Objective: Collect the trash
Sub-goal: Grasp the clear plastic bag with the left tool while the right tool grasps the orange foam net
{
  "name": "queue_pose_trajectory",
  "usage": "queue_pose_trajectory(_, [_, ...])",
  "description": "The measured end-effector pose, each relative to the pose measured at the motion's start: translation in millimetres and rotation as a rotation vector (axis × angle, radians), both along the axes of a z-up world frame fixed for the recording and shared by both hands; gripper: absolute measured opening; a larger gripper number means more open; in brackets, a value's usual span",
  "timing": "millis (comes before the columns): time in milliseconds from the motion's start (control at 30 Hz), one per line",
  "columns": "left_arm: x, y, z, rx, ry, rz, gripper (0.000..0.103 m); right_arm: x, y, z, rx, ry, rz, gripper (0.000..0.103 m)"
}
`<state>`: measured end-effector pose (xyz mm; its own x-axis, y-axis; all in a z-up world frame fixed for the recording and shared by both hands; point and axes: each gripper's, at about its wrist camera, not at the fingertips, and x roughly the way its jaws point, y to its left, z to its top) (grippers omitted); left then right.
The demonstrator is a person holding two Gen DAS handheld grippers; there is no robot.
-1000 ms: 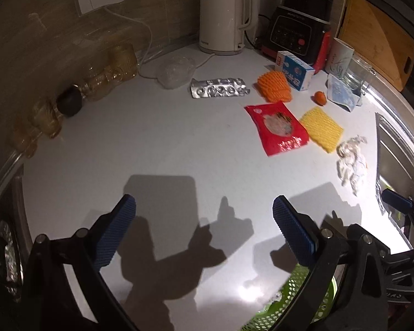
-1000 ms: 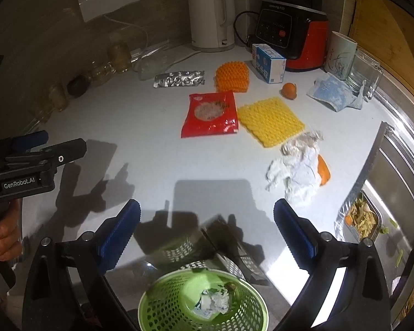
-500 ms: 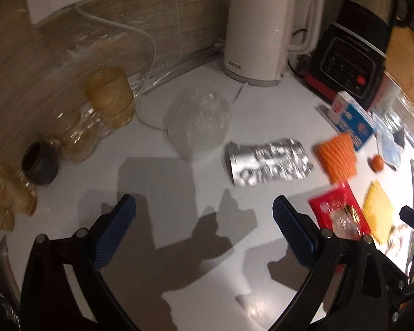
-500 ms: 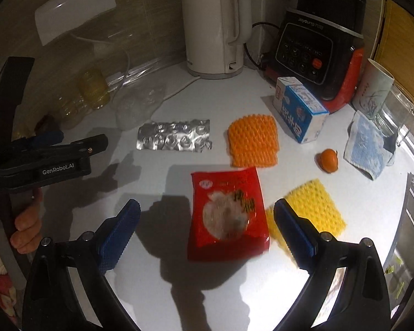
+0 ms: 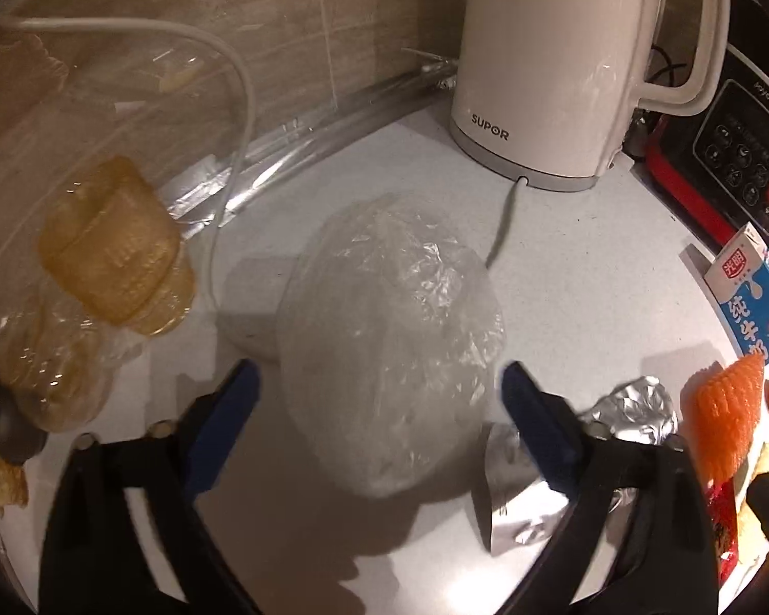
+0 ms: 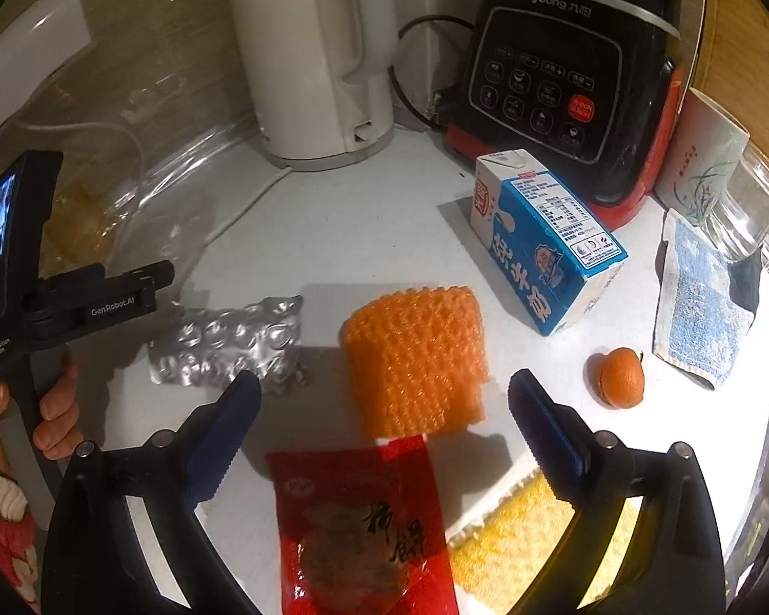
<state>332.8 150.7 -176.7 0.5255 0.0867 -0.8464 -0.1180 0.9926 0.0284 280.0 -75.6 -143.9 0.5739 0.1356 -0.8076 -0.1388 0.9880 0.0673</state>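
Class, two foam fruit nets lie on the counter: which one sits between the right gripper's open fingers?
The orange foam net, framed by the right gripper. The yellow foam net lies lower right, partly behind the right finger.

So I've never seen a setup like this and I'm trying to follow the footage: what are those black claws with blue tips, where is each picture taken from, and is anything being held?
There is no robot here. A person holds a hand-operated two-finger gripper in each hand, and each carries a fisheye camera looking out along its fingers. The black arms with blue pads are those fingers.

One picture comes from the left gripper. It is open, holding nothing, with a crumpled clear plastic bag between its fingers. A white kettle stands behind.

The other comes from the right gripper, also open and empty. Ahead of it on the white counter lie an orange foam net, a red snack packet, a silver blister pack, a milk carton and a small orange fruit. At its left edge you see the other gripper in the person's hand.
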Motion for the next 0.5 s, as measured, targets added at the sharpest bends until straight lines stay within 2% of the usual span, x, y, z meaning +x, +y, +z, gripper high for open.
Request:
queue_pose_trajectory(100, [3.5, -1.6, -2.1, -0.013, 0.008, 0.002, 0.064, 8.6, -1.2, -4.2, 0.003, 0.009, -0.007, 0.097])
queue_pose_trajectory(167, [-0.1, -0.7, -4.2, -0.011, 0.010, -0.007, 0.041, 12.7, -2.2, -5.6, 0.000, 0.011, -0.010, 0.097])
queue_pose_trajectory(233, [-1.4, -1.7, -3.9, -0.006, 0.010, -0.025, 0.024, 15.4, -1.9, -6.1, 0.001, 0.014, -0.015, 0.097])
queue_pose_trajectory(267, [-2.0, -1.6, -3.3, -0.002, 0.007, -0.027, 0.019, 16.0, -2.0, -6.4, 0.003, 0.015, -0.018, 0.097])
queue_pose_trajectory(367, [-4.3, 0.4, 0.7, 0.006, -0.009, -0.024, 0.014, 16.3, -1.1, -7.4, 0.001, 0.016, -0.018, 0.097])
queue_pose_trajectory(500, [-10.8, 3.5, 12.0, 0.015, -0.025, -0.016, 0.013, 15.9, -1.5, -7.3, -0.022, 0.008, -0.011, 0.097])
